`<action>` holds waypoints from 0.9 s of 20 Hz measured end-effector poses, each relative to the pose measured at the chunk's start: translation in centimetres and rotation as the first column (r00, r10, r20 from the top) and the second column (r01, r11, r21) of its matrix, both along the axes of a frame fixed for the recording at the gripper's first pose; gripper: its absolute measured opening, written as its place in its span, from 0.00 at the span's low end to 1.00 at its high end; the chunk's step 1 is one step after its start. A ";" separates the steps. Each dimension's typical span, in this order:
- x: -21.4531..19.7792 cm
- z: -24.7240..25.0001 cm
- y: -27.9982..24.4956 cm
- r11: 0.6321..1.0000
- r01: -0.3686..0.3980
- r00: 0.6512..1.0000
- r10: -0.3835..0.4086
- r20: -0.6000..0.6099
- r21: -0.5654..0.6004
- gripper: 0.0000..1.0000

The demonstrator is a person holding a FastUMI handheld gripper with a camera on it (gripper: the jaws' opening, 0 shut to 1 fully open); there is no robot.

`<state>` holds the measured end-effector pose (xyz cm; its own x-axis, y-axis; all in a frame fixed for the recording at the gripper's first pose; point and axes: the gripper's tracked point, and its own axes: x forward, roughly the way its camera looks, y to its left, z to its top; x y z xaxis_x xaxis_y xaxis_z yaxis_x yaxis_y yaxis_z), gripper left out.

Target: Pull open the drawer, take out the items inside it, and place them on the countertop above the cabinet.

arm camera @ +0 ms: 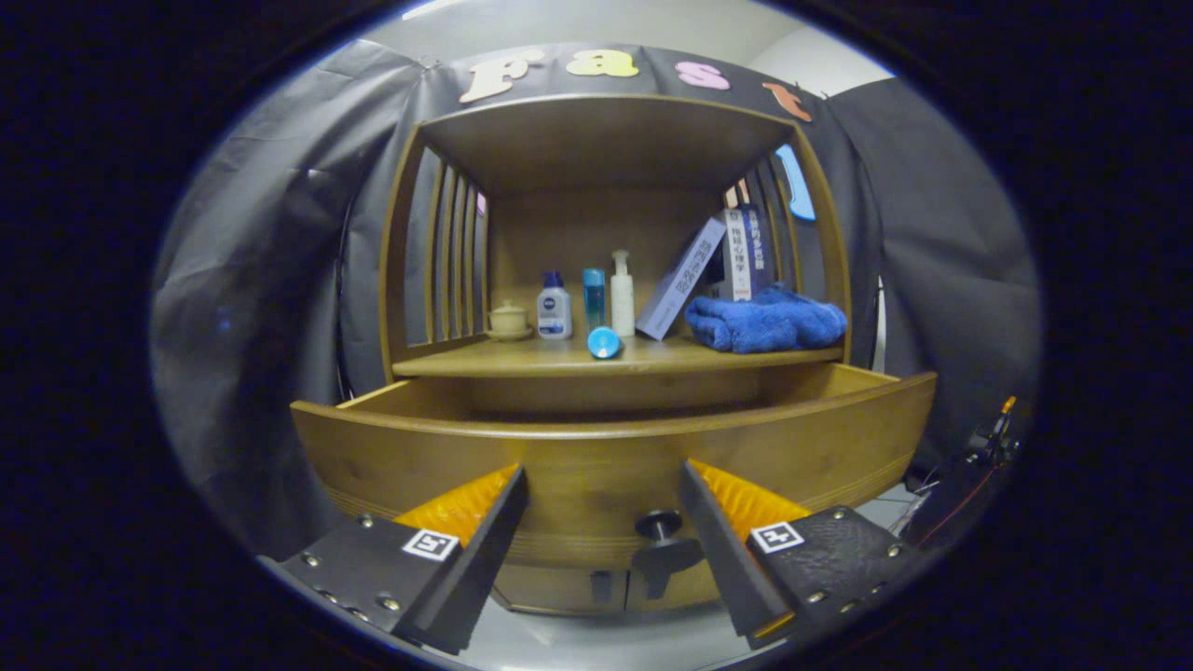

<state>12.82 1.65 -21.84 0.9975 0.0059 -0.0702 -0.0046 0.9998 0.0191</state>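
The wooden cabinet (615, 280) stands straight ahead of the gripper (604, 550), its slatted sides framing the bench (522, 362) above the drawer. The drawer (606, 457) is pulled out toward the gripper, its long curved front running crosswise just beyond the fingers; its inside is hidden behind that front, so I cannot tell what lies in it. The next reach would probably have to go up and over the front. On the bench: a plush blue towel (766, 321), leaning books (680, 278), smooth plastic bottles (589, 303), a small lidded cup (508, 319). The round dark knob (659, 527) sits between the widely spread fingers, which hold nothing.
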 end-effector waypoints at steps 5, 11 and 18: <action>5.1 -0.2 0.1 1.000 -0.013 1.000 0.013 0.008 0.001 0.99; 9.4 -0.2 0.6 1.000 0.009 1.000 -0.009 0.021 0.003 0.99; 12.7 -0.3 0.7 0.996 0.003 1.000 -0.001 -0.023 0.087 0.99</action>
